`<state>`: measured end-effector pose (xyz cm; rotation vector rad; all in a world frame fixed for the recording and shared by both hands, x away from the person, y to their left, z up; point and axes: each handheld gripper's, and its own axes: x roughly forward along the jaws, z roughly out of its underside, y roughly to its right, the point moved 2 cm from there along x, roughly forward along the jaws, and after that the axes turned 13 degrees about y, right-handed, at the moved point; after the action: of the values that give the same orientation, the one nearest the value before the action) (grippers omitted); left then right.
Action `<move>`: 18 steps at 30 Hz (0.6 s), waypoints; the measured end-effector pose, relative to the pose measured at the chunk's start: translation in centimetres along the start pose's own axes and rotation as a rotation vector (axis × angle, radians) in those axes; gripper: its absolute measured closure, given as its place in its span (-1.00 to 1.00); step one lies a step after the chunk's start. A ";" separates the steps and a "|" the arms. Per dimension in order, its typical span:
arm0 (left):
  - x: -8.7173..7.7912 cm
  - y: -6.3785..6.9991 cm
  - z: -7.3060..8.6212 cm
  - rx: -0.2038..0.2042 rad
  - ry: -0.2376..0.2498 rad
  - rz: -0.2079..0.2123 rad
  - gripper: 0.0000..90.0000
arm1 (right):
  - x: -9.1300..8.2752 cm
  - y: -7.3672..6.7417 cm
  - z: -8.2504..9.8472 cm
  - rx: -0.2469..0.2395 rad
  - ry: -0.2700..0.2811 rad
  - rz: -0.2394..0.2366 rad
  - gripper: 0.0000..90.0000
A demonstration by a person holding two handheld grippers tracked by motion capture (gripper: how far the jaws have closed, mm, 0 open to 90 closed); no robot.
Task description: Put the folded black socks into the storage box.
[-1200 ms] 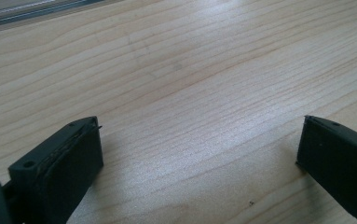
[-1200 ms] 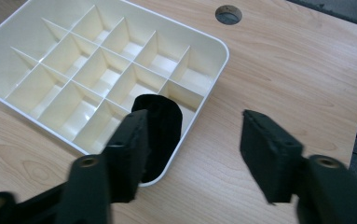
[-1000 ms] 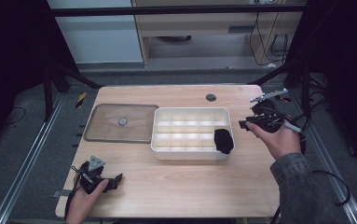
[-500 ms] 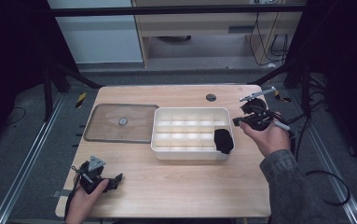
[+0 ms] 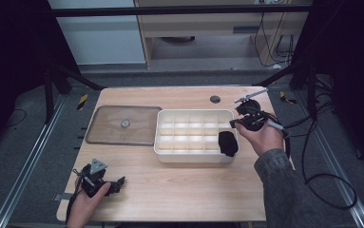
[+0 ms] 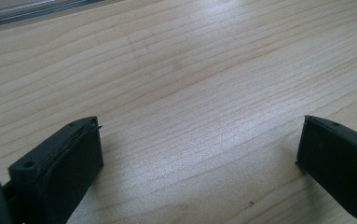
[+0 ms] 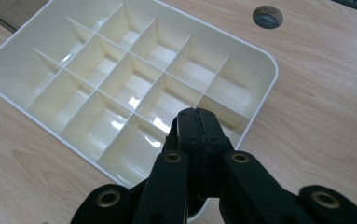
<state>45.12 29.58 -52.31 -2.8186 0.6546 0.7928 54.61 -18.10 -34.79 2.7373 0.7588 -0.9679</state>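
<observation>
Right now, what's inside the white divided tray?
In the high view the white divided tray holds one black bundle in its near right corner compartment. The other compartments look empty. In the right gripper view, the shut right gripper covers that corner, hiding the bundle.

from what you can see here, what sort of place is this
Probably a lab recording station: a wooden table inside a dark metal frame, cables trailing over the floor, and a white compartment tray laid out.
</observation>
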 end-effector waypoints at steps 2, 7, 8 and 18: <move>0.0 0.0 0.0 0.001 0.000 0.000 -1.00 | 0.2 -0.1 0.0 0.001 0.000 -0.001 1.00; 0.0 0.0 0.0 0.001 -0.001 0.000 -1.00 | 1.1 -0.3 0.6 0.018 -0.010 -0.011 1.00; 0.0 0.0 0.0 0.001 -0.001 0.001 -1.00 | 1.2 -0.3 0.7 0.018 -0.012 -0.010 1.00; 0.0 0.0 0.0 -0.001 0.001 0.000 -1.00 | 2.2 -0.4 1.4 0.019 -0.036 -0.013 1.00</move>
<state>45.12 29.57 -52.31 -2.8196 0.6541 0.7923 55.16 -17.26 -37.22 2.7262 0.7664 -1.0295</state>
